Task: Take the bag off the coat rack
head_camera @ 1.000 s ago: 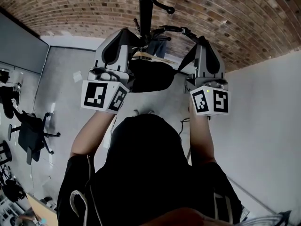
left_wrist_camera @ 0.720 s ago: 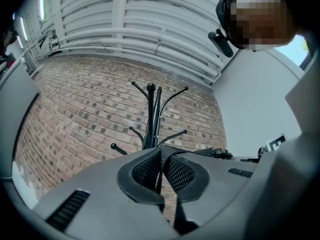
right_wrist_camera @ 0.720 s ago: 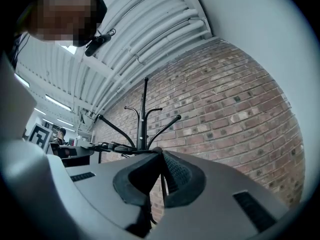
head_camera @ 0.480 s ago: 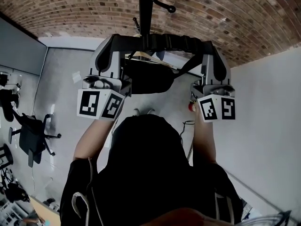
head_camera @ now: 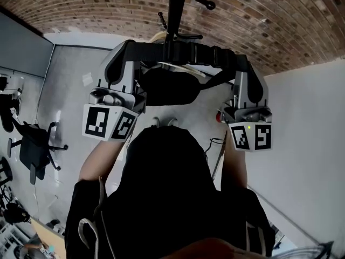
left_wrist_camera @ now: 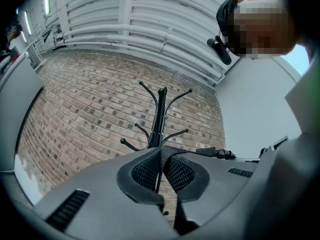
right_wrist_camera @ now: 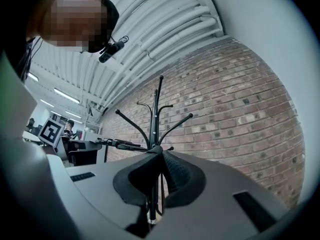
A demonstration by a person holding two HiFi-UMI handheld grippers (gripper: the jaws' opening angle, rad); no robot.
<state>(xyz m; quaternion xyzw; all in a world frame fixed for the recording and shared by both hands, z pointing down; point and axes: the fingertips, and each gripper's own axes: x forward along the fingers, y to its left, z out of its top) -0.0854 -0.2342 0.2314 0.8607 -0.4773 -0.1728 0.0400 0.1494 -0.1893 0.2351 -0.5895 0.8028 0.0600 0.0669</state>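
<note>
Your left tool [left_wrist_camera: 161,169]: clenched on strap [head_camera: 188,51], webbing edge-on in grip. Your right tool [right_wrist_camera: 159,176]: clamped on same strap, farther right. Strap stretched level between them, likely so loop lifts free. Bag [head_camera: 167,86] hangs under strap, just near side of coat rack [head_camera: 175,9] pole. Strap clear of rack or not: cannot tell.

Grey left claw [head_camera: 131,48], right claw [head_camera: 241,65], black short sleeves [head_camera: 82,196]
</note>
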